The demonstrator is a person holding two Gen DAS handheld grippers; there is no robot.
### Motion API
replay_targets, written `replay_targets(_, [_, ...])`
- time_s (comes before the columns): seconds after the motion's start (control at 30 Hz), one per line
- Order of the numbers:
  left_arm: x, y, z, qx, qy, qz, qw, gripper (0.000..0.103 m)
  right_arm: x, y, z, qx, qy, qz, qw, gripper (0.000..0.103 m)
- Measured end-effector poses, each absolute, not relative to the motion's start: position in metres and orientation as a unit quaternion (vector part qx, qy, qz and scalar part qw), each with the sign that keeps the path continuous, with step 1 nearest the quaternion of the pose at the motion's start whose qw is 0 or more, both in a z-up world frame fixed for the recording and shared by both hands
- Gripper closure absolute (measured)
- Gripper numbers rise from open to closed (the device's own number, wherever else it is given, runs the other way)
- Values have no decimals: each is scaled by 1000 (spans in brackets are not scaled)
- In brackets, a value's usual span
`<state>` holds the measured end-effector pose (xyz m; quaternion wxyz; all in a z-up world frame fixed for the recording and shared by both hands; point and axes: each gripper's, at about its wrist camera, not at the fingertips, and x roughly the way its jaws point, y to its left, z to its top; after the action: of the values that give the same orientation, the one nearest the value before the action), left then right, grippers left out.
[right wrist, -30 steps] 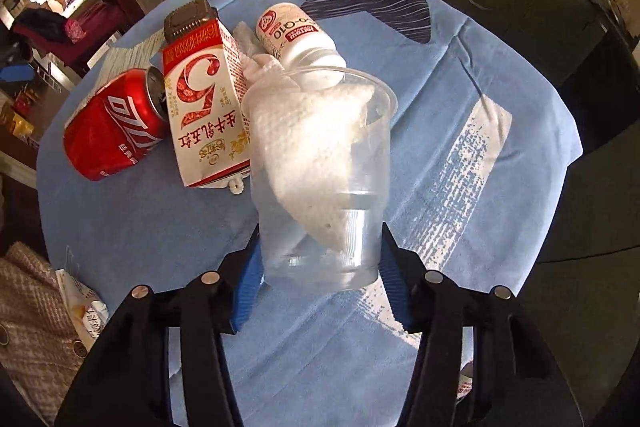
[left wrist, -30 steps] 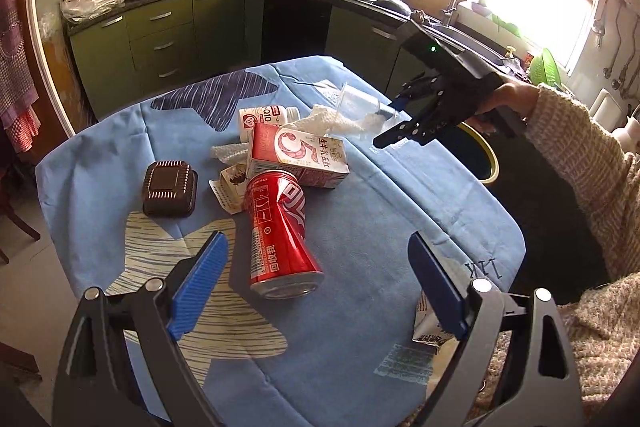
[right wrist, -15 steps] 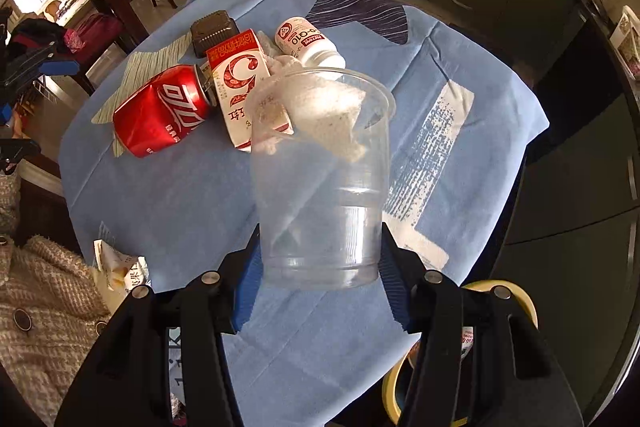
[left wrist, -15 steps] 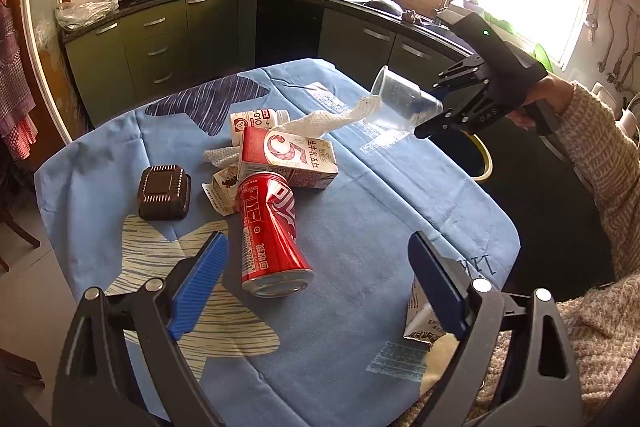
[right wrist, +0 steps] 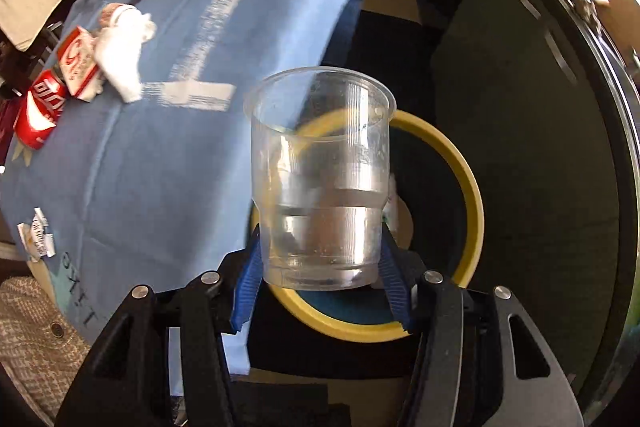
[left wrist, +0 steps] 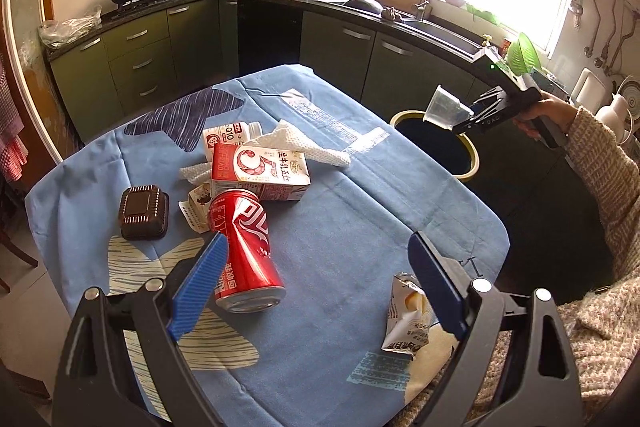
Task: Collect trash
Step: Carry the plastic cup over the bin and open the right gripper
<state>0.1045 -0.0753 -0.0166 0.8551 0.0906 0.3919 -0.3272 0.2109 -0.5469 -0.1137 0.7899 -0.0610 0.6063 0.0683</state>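
Note:
My right gripper (right wrist: pixel 320 281) is shut on a clear plastic cup (right wrist: pixel 320 179) and holds it over a bin with a yellow rim (right wrist: pixel 460 167) beside the table; cup (left wrist: pixel 446 109) and bin (left wrist: pixel 472 151) also show in the left wrist view. My left gripper (left wrist: pixel 318 291) is open and empty above the blue tablecloth (left wrist: pixel 360 219). A red can (left wrist: pixel 244 247) lies by its left finger. Behind it lie a red-and-white milk carton (left wrist: pixel 260 175), a white bottle (left wrist: pixel 232 135), a white paper towel (left wrist: pixel 304 147) and a dark brown box (left wrist: pixel 142 213). A crumpled wrapper (left wrist: pixel 404 319) lies near its right finger.
Green kitchen cabinets (left wrist: pixel 136 55) and a counter with pots and a sink run behind the table. The person's sleeve (left wrist: pixel 600 155) reaches in from the right. A small torn packet (left wrist: pixel 196 207) lies by the can. Dark floor surrounds the bin.
My right gripper carried the cup off the table and over the bin. The paper towel slipped out of the cup and stayed on the table. My left gripper stayed open.

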Motion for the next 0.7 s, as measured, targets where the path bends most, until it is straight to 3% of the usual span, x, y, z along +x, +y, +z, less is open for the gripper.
replay_targets(0.27, [104,-86,-17,105,397,-328,851,16,219,-598,-157,-21,630,21,776,48])
replay_targets(0.33, [106,-86,-18,105,398,-329,850,16,219,-602,-162,-19,627,11,779,30])
replay_targets(0.37, [107,-86,-18,105,398,-329,850,16,219,-602,-162,-21,622,6,783,27])
replay_targets(0.7, [120,-106,-19,144,392,-352,838,16,211,-579,-131,-23,589,38,807,25])
